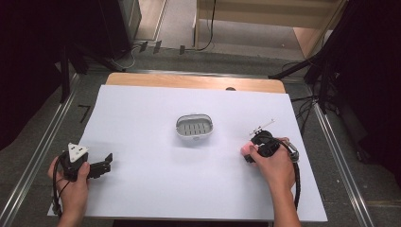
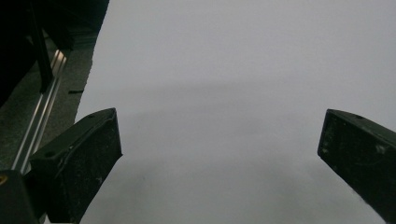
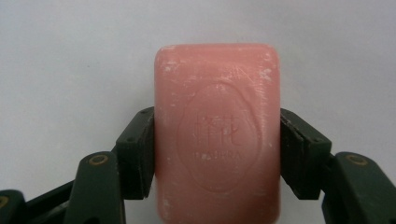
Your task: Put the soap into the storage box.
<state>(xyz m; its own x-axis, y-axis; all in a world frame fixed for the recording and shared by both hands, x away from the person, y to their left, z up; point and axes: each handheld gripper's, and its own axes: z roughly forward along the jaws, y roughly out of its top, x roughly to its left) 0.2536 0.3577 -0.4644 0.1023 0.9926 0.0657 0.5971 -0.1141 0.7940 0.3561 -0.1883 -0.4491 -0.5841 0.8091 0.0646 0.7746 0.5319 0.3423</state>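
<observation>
A pink bar of soap (image 3: pixel 217 130) with an oval stamp on its face sits between the jaws of my right gripper (image 3: pixel 217 154), which press on both its long sides. From above, the soap (image 1: pixel 246 150) peeks out at the left of the right gripper (image 1: pixel 250 152), low over the white sheet at the right. A grey oval soap dish (image 1: pixel 194 127) with a slotted floor stands at the middle of the sheet, empty. My left gripper (image 1: pixel 105 165) rests near the sheet's left edge, jaws wide apart (image 2: pixel 219 149) with nothing between them.
The white sheet (image 1: pixel 156 179) covers most of the wooden table (image 1: pixel 189 81). Metal rails run along both sides (image 1: pixel 42 146). A small white and black clip-like piece (image 1: pixel 262 126) lies just beyond the right gripper. Dark stands and cables crowd the far corners.
</observation>
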